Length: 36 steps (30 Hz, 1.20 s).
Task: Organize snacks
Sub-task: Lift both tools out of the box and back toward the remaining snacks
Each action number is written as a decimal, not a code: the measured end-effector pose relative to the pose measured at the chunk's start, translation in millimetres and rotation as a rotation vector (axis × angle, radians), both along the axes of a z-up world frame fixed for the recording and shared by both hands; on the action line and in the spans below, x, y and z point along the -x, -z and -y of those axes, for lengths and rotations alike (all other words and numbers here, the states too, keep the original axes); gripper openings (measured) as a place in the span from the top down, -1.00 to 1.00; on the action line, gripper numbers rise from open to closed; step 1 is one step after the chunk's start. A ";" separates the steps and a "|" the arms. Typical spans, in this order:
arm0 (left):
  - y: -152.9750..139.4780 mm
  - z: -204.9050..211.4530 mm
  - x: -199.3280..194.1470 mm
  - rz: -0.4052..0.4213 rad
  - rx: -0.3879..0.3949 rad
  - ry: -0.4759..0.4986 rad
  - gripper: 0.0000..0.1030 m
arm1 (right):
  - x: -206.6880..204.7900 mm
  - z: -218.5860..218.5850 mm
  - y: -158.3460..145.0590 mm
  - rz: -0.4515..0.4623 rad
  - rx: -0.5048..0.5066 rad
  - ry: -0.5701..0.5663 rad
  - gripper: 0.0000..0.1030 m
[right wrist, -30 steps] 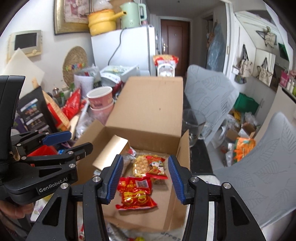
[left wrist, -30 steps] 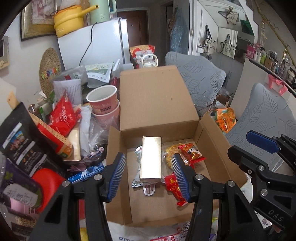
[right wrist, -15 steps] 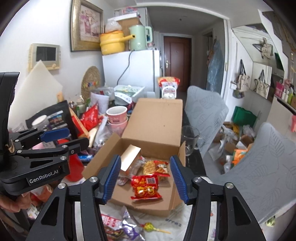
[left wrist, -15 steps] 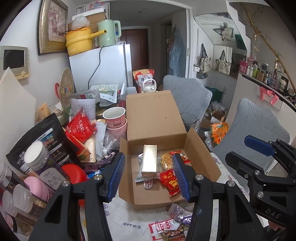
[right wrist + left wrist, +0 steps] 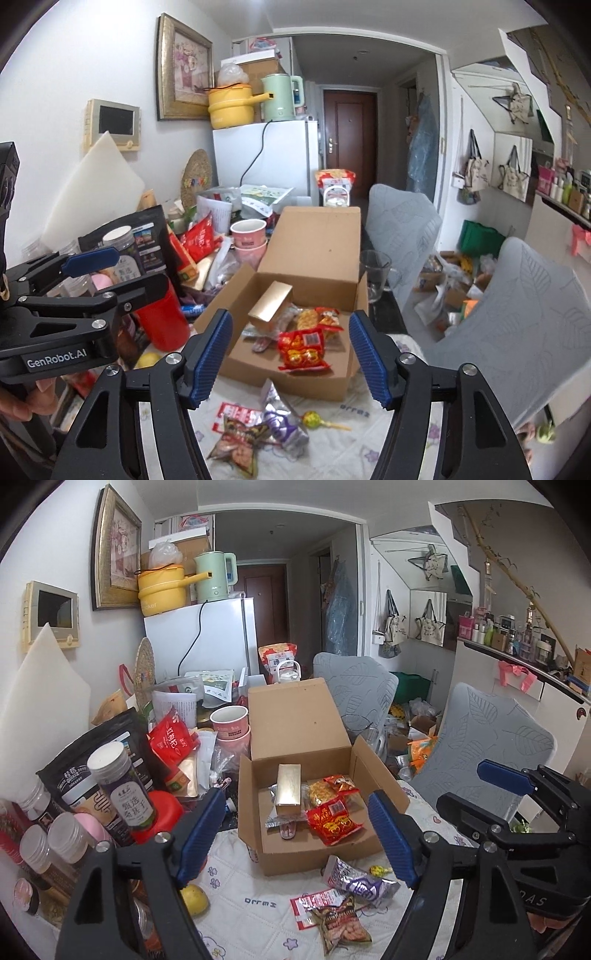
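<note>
Snacks (image 5: 334, 818) already fill the box (image 5: 295, 853); both claws, left (image 5: 297, 836) and right (image 5: 290, 358), hang empty with jaws opening, so the next grab looks like the loose packets (image 5: 258, 424) on the counter (image 5: 251, 915).

Left gripper (image 5: 297, 834) and right gripper (image 5: 290, 356) are held side by side, angled down, the jaws of both opening with nothing between them

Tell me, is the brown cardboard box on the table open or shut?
Open. The brown cardboard box has its lid flap standing up behind it, and the gold rectangular carton and red snack packet lie visible inside.
</note>
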<state>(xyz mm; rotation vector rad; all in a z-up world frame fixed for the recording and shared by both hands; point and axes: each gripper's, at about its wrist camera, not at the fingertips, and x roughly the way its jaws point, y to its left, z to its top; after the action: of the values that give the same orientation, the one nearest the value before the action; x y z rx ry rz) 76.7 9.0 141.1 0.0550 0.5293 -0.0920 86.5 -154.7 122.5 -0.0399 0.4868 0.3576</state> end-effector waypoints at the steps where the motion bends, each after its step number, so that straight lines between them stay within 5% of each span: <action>1: 1.0 0.4 4.5 0.005 0.002 0.009 -0.55 | 4.2 0.3 1.9 0.000 -0.002 0.000 -0.36; 19: 43.6 11.4 66.8 -0.042 0.036 0.078 -0.55 | 74.5 14.6 44.6 -0.027 -0.031 0.038 -0.39; 36: 104.5 16.4 58.9 -0.172 0.091 0.097 -0.55 | 77.9 18.7 107.8 -0.132 -0.047 0.031 -0.39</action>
<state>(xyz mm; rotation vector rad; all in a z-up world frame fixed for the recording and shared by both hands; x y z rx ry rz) 17.8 -7.5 36.6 -0.0167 0.6938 -0.2167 8.7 -173.4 14.7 0.0369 0.6090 0.3419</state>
